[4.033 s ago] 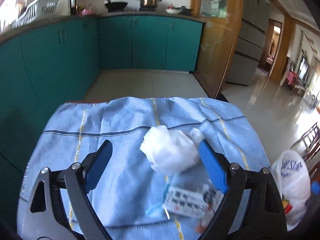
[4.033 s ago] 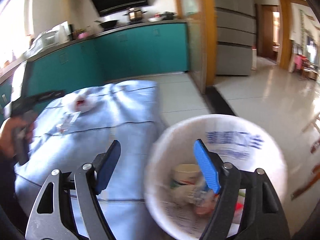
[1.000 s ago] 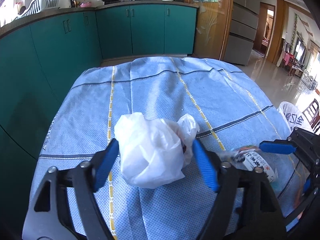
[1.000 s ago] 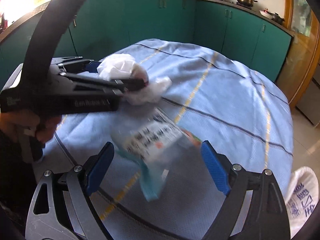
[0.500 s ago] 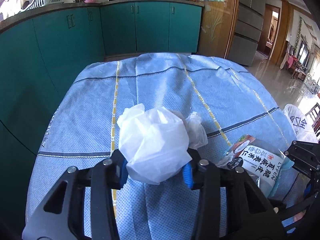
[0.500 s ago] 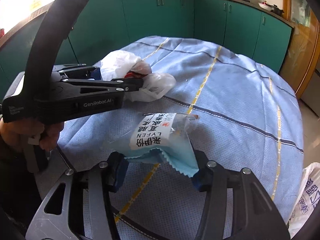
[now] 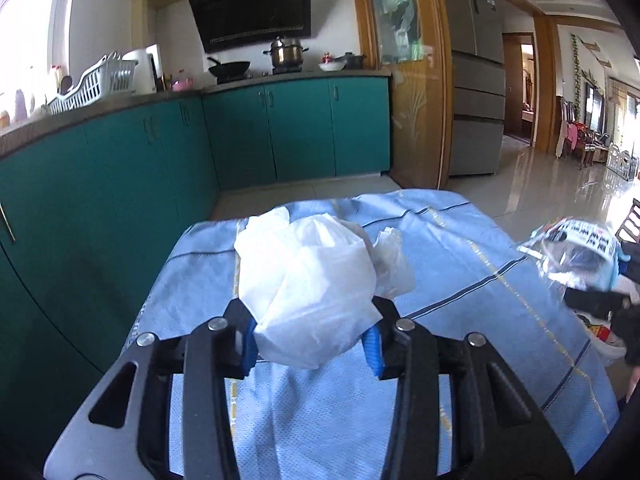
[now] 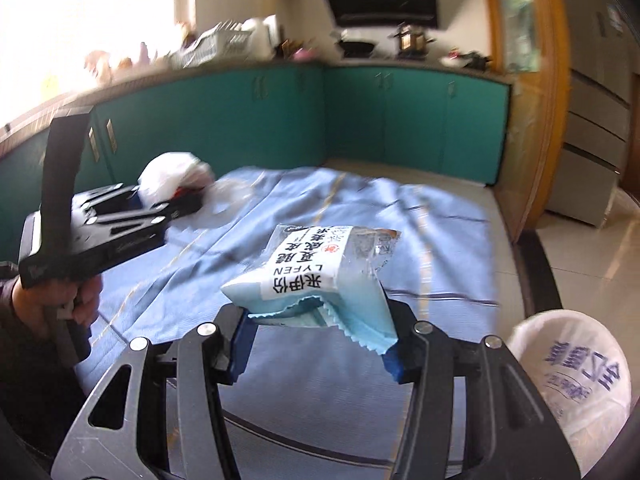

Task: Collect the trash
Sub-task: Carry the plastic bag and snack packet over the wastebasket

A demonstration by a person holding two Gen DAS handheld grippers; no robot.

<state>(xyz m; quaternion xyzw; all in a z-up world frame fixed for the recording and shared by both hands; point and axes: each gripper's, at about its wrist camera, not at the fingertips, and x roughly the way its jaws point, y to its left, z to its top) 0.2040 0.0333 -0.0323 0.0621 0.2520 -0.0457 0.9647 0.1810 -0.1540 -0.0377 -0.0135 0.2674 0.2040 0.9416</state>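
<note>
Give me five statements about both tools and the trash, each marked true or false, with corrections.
1. The left tool grips a white plastic bag. True.
2. The right tool is open with nothing between its pads. False: it is shut on a blue wrapper.
3. The wrapper lies flat on the tablecloth. False: it is held above it.
4. A lined bin shows at the right wrist view's lower right. True.
5. The wrapper's label is blank. False: it bears print, including "LYFEN".

Both the left gripper (image 7: 311, 340) and the right gripper (image 8: 318, 344) have black frames, grey outer plates, round silver screws and blue pads on the jaws. The left hand (image 8: 60, 300) shows bare skin.
</note>
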